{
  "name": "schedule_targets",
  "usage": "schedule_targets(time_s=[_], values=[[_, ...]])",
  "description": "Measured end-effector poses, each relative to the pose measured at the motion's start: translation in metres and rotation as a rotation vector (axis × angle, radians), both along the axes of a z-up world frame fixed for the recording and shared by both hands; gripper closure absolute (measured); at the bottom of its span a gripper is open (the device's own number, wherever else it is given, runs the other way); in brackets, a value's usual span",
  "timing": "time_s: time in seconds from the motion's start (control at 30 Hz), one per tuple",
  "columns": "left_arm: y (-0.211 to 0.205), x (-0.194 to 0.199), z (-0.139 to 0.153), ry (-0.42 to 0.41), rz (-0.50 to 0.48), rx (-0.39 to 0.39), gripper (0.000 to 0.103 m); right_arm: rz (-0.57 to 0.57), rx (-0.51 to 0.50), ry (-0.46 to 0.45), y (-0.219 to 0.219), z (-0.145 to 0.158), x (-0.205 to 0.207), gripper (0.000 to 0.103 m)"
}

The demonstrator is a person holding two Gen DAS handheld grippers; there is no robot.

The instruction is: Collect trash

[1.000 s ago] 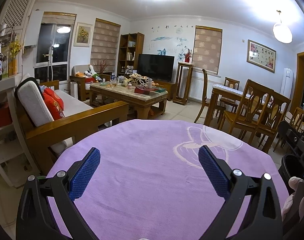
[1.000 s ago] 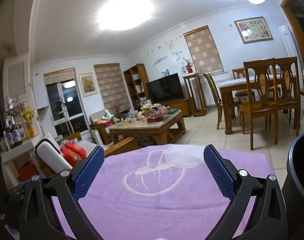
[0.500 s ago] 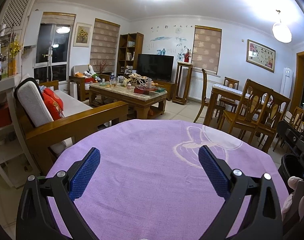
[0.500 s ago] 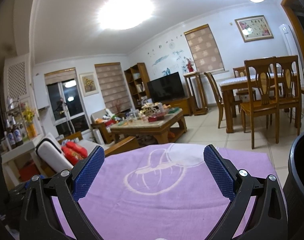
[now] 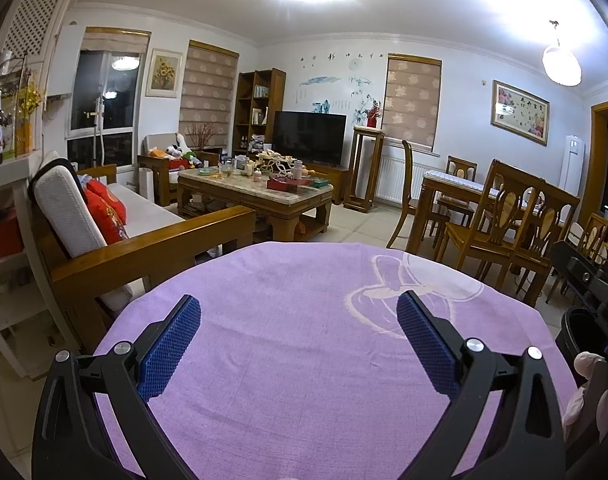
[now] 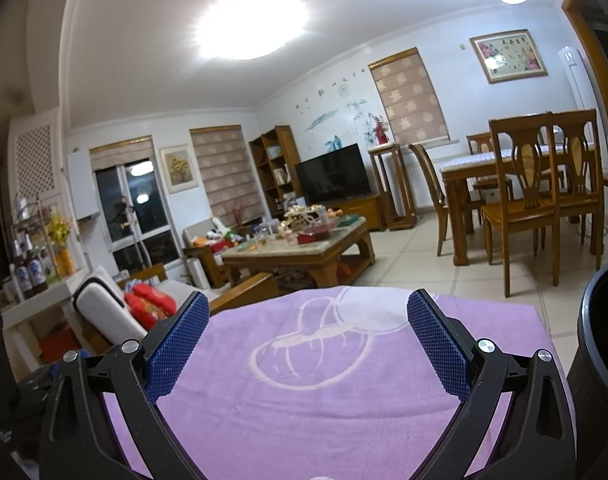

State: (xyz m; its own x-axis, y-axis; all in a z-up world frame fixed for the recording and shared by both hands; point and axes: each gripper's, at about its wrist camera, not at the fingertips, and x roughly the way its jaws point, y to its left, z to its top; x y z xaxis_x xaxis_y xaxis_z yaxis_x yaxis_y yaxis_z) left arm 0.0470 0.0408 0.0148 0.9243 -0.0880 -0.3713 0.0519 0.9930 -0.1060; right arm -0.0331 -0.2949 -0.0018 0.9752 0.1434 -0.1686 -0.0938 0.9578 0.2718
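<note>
My left gripper (image 5: 299, 312) stands open above a table covered with a purple cloth (image 5: 304, 360), nothing between its blue pads. My right gripper (image 6: 308, 310) is open too, over the same purple cloth (image 6: 324, 400), empty. A black bin (image 6: 600, 352) rises at the right edge of the right wrist view, and its dark rim (image 5: 576, 320) shows at the right in the left wrist view. No trash shows on the cloth in either view. A gloved hand (image 5: 588, 388) holds the other black gripper at the left wrist view's right edge.
Beyond the table, a wooden sofa (image 5: 144, 240) with red cushions stands left. A cluttered coffee table (image 5: 260, 196) sits ahead, a TV (image 5: 309, 136) behind it. Dining table and chairs (image 5: 504, 216) stand right. A white shelf with bottles (image 6: 28, 272) is far left.
Both grippers stay open and almost still. The right wrist view has shifted very slightly; nothing was picked up or let go.
</note>
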Motion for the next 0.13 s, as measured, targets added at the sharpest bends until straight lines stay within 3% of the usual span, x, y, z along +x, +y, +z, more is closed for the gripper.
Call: schedule_targets(time_s=[0.13], values=[[0.0026,0.0011,-0.0002,0.007,-0.002,-0.007,0.005,0.001,0.000,0.000,-0.0001,-0.0002,-0.0005,0.005]])
